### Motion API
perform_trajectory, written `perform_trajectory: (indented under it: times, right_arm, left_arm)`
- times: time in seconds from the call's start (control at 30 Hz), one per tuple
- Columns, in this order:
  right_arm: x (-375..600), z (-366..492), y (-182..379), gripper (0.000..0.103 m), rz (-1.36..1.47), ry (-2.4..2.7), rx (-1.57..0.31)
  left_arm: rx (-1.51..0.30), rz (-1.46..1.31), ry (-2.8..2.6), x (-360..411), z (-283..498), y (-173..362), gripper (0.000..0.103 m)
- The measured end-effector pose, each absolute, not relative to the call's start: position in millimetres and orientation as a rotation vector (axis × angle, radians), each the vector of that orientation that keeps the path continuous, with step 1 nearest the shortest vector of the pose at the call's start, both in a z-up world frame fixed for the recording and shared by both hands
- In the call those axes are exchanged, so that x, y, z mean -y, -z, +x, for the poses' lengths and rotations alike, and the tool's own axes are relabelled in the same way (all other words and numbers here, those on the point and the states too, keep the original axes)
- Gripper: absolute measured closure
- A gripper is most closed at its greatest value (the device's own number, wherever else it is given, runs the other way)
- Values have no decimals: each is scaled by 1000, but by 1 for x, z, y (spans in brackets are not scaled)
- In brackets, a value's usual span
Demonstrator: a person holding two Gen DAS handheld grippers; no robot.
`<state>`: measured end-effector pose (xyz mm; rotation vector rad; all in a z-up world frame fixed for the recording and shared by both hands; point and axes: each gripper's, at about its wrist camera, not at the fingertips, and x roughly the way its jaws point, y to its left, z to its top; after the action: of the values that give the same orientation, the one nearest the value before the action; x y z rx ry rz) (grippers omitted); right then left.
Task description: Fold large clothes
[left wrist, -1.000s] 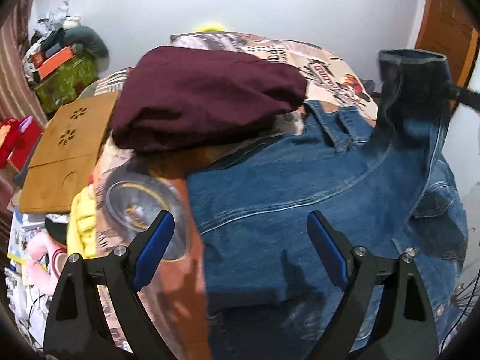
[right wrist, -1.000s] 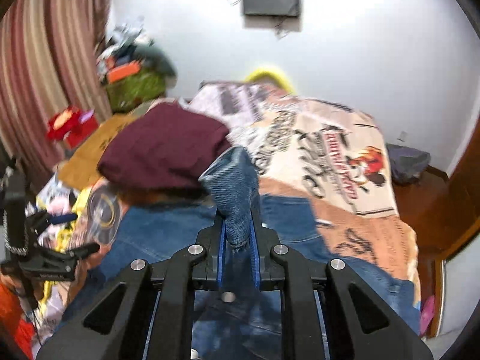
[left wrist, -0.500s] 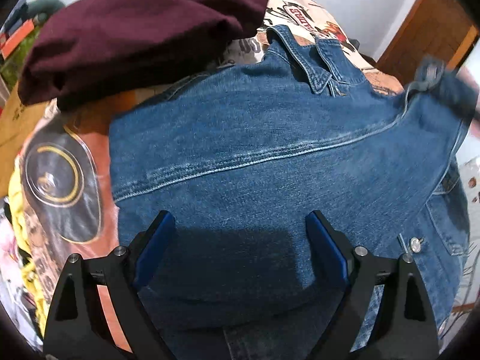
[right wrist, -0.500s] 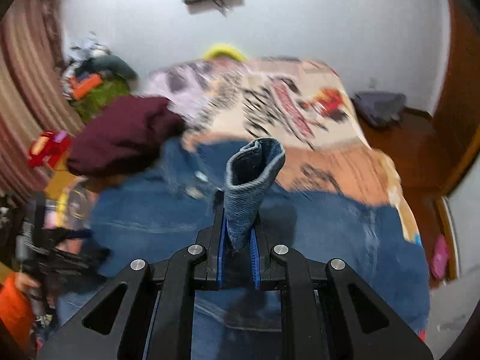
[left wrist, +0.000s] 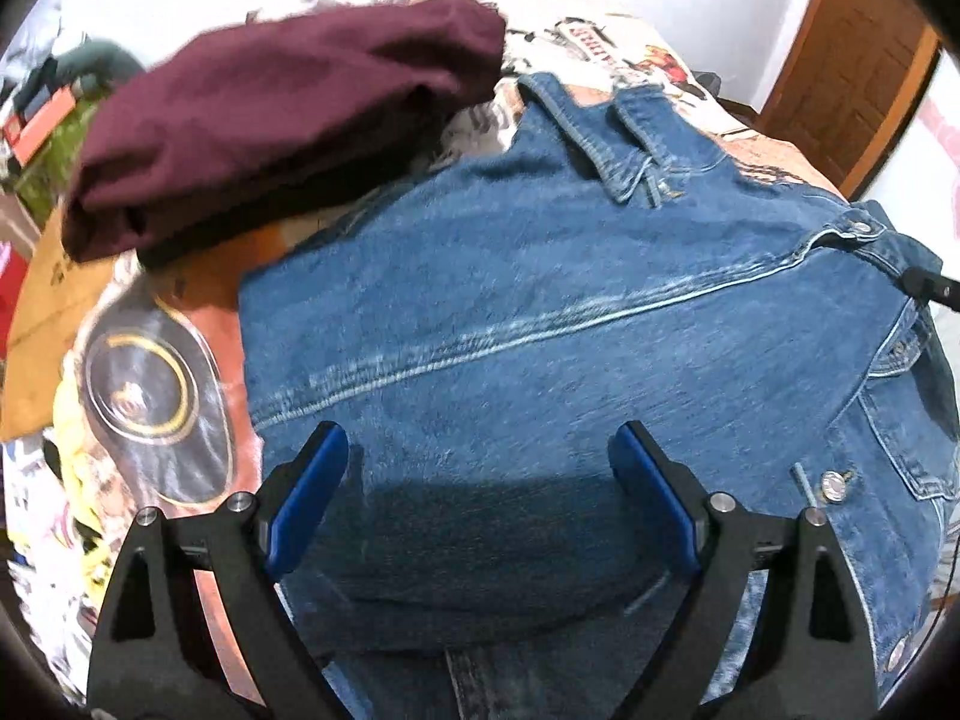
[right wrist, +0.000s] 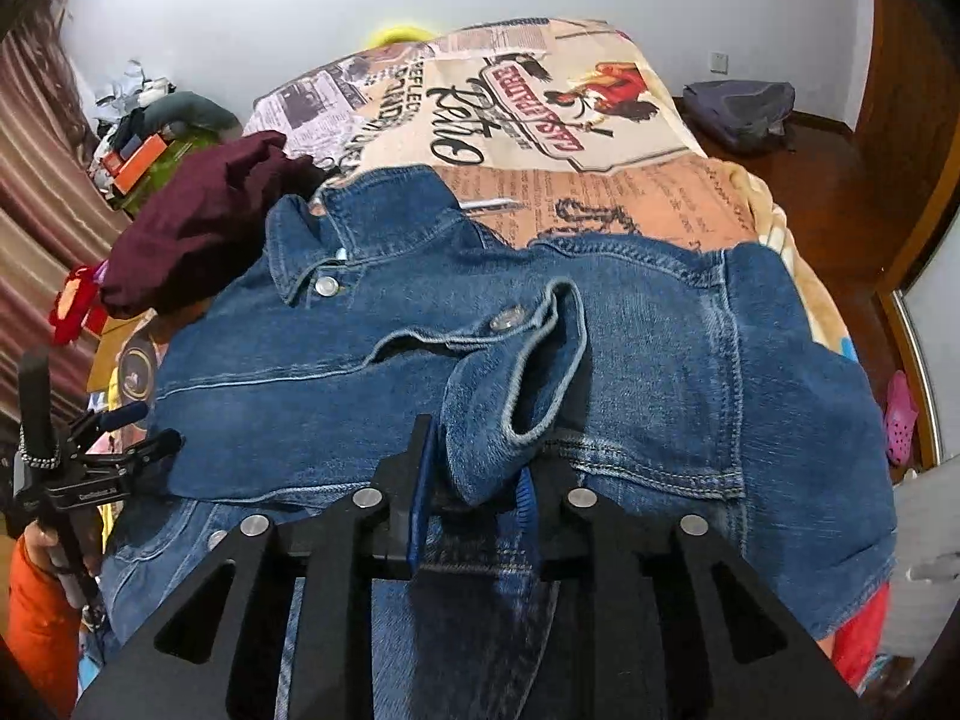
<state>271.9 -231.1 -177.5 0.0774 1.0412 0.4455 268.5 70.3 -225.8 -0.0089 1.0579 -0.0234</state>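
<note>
A blue denim jacket (right wrist: 372,384) lies spread over the printed bedspread (right wrist: 540,90), filling the middle and lower part of both views. In the right wrist view its collar (right wrist: 306,240) sits at the upper left of the garment, and one sleeve is folded across the body so that its cuff (right wrist: 516,384) ends at the centre of the frame, just above the tool.

The right gripper (right wrist: 474,480) is at the bottom centre of that view. Its jaws are opening, and the cuff end of the sleeve sits in the gap between the blue pads (right wrist: 420,480); the pads look slack on the cloth rather than pinching it.

The left gripper (left wrist: 480,492) hangs over the back panel of the jacket (left wrist: 540,330) at the bottom of the left wrist view, with its jaws spread wide and nothing between them. In the right wrist view it shows at the lower left edge of the frame (right wrist: 108,456).

A folded maroon garment (left wrist: 282,126) rests on the bed at the upper left, its edge just beside the jacket's collar. A dark backpack (right wrist: 738,108) sits on the floor at the upper right of the right wrist view
</note>
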Motion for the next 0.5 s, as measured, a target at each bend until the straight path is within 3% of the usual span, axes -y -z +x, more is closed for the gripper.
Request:
perform_trajectory:
  times: [0.33, 0.5]
  right_arm:
    - [251, 246, 128, 75, 1, -337, -861]
    - [296, 236, 108, 57, 51, -212, -792]
  left_arm:
    - [-862, 19, 68, -46, 263, 153, 12]
    - [-764, 33, 102, -25, 263, 124, 12]
